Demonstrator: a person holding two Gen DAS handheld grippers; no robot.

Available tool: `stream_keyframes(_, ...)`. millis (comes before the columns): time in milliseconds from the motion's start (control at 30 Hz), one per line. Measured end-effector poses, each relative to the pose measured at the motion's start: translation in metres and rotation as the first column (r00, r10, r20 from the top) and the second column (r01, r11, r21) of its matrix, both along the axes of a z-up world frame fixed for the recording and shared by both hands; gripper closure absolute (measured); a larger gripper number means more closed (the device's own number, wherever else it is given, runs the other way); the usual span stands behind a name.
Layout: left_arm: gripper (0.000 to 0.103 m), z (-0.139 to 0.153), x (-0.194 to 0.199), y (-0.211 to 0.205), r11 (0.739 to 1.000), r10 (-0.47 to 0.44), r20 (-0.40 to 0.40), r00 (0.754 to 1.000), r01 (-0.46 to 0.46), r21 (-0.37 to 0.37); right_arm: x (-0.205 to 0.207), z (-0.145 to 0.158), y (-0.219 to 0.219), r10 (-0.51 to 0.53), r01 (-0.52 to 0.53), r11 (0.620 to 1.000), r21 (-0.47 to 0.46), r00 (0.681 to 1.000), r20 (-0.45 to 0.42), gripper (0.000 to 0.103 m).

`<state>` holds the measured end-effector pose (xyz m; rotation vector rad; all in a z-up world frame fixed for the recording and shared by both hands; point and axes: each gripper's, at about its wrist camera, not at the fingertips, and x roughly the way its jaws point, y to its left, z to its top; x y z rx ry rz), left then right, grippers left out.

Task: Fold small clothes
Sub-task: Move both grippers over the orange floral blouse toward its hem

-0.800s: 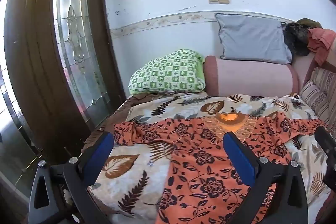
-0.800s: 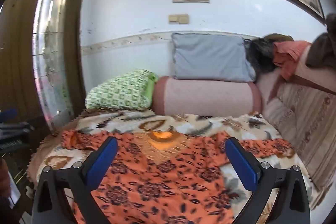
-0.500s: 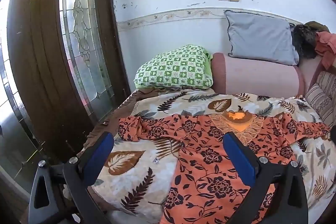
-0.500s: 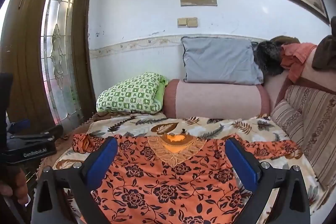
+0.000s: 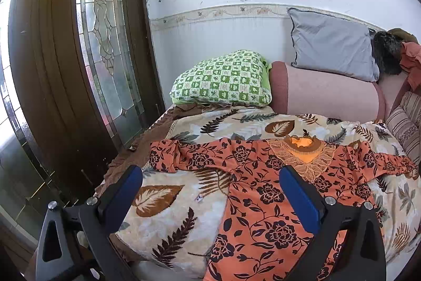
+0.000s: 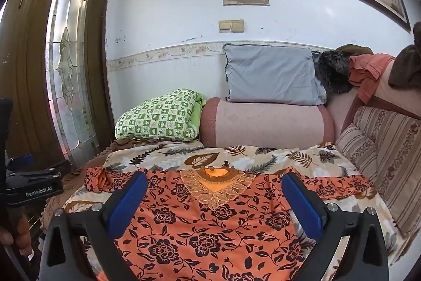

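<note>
Nearest, the left gripper point(image 5: 210, 182) and right gripper point(image 6: 214, 191) both hover above the bed with jaws spread wide and nothing between the pads, neither touching cloth. Under them the dress point(image 6: 210, 223), orange with dark flowers, lies face up and spread flat on the leaf-print blanket point(image 5: 163, 204), its lace neckline point(image 6: 217, 186) pointing toward the pillows and both sleeves stretched out sideways. The step in hand looks like the first fold, not yet begun. It would go best by pinching a sleeve point(image 5: 168, 152) near its cuff, through the single layer only, so the blanket stays down, then carrying it across the chest. The left sleeve is bunched near the bed edge by the door point(image 5: 65, 70), so a reach there has little margin before cloth slips off. The right sleeve point(image 6: 339, 183) runs close to the striped cushion point(image 6: 368, 149). Beyond the neckline a band of bare blanket gives room; farther back sit the green pillow point(image 5: 223, 78), pink bolster point(image 5: 326, 94) and grey pillow point(image 5: 331, 44).
</note>
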<state>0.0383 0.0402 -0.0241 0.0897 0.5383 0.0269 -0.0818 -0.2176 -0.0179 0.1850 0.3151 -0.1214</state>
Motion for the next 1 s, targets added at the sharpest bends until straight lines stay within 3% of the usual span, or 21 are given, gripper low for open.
stream_keyframes(200, 0.000, -0.020, 0.008, 0.001, 0.998, -0.034, -0.090, 0.995, 0.030, -0.049, 0.021, 0.014, 0.010, -0.031, 0.030, 1.000, -0.005, 0.999, -0.036, 0.000)
stream_keyframes(367, 0.000, -0.059, 0.006, 0.001, 0.994, -0.062, -0.218, 0.974, 0.040, -0.104, 0.018, 0.010, -0.018, -0.094, 0.093, 0.996, -0.007, 0.992, -0.090, 0.000)
stream_keyframes(467, 0.000, -0.081, -0.002, -0.007, 0.995, -0.073, -0.267, 0.961, 0.051, -0.087, 0.011, 0.000, -0.038, -0.139, 0.138, 0.990, -0.011, 0.983, -0.124, 0.000)
stream_keyframes(567, 0.000, -0.086, -0.007, -0.013, 0.996, -0.070, -0.275, 0.959, 0.051, -0.073, 0.006, -0.008, -0.055, -0.183, 0.182, 0.983, -0.017, 0.973, -0.141, 0.000)
stream_keyframes(700, 0.000, -0.072, -0.005, -0.014, 0.999, -0.035, -0.260, 0.965, 0.024, -0.046, 0.005, -0.011, -0.071, -0.216, 0.219, 0.976, 0.002, 0.964, -0.158, 0.000)
stream_keyframes(867, 0.000, -0.052, -0.010, -0.011, 0.999, -0.031, -0.180, 0.983, 0.022, -0.048, 0.011, -0.011, -0.071, -0.229, 0.234, 0.972, 0.010, 0.959, -0.165, 0.000)
stream_keyframes(1000, 0.000, -0.046, -0.009, -0.017, 0.998, -0.054, -0.172, 0.984, 0.046, -0.045, 0.018, -0.011, -0.068, -0.223, 0.228, 0.974, 0.009, 0.958, -0.181, 0.000)
